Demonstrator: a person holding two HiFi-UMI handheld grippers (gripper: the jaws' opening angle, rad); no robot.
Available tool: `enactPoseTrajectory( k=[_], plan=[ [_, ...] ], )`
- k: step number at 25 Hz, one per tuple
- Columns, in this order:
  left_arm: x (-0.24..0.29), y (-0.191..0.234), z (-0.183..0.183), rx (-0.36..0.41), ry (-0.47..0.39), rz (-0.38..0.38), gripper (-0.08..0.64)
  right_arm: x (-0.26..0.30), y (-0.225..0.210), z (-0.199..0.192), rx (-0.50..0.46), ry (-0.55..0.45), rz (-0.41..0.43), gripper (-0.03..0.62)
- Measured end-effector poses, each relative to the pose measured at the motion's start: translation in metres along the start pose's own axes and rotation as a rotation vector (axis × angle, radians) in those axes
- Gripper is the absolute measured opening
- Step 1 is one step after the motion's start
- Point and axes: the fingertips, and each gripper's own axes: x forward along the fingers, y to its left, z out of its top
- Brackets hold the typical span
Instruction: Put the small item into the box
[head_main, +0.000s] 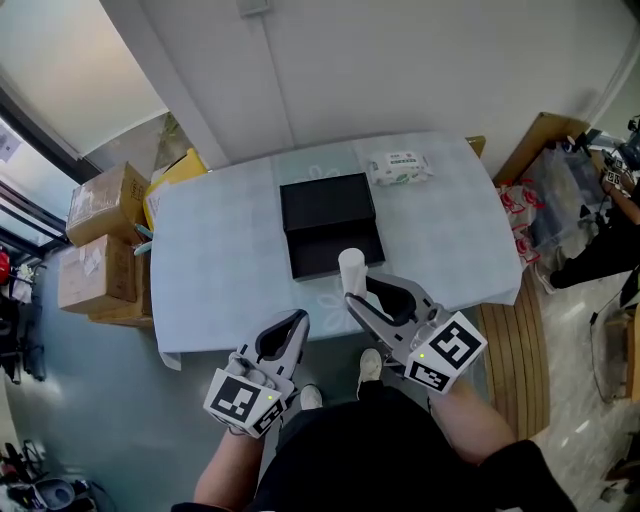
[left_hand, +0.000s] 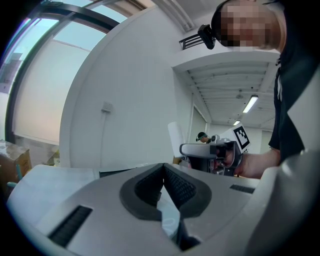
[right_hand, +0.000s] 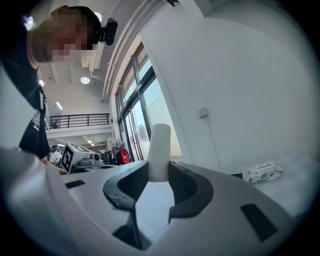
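A small white cylinder (head_main: 351, 268) stands upright between the jaws of my right gripper (head_main: 354, 291), which is shut on it just above the table's near edge. It hangs close to the front wall of the open black box (head_main: 296, 262) in the middle of the table (head_main: 220, 260). In the right gripper view the cylinder (right_hand: 159, 150) rises from between the pads of my right gripper (right_hand: 159, 174). My left gripper (head_main: 299, 318) is at the near edge, shut and empty; its jaws (left_hand: 163, 168) meet at the tips. From the left gripper view, the cylinder (left_hand: 175, 138) shows at the right.
A pack of wet wipes (head_main: 400, 167) lies at the table's far right, also seen from the right gripper as the wipes pack (right_hand: 262, 171). Cardboard boxes (head_main: 105, 200) are stacked left of the table. A slatted wooden board (head_main: 515, 350) and bags lie on the floor to the right.
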Motion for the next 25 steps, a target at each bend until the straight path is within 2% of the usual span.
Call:
enactPoseTrajectory(
  k=[14, 25],
  plan=[
    [0.046, -0.012, 0.005, -0.012, -0.01, 0.129, 0.008, -0.008, -0.054, 0.011, -0.006, 0.03, 0.119, 0.132],
    [0.054, -0.022, 0.002, -0.025, 0.018, 0.167, 0.008, -0.007, -0.071, 0.015, -0.01, 0.04, 0.165, 0.132]
  ],
)
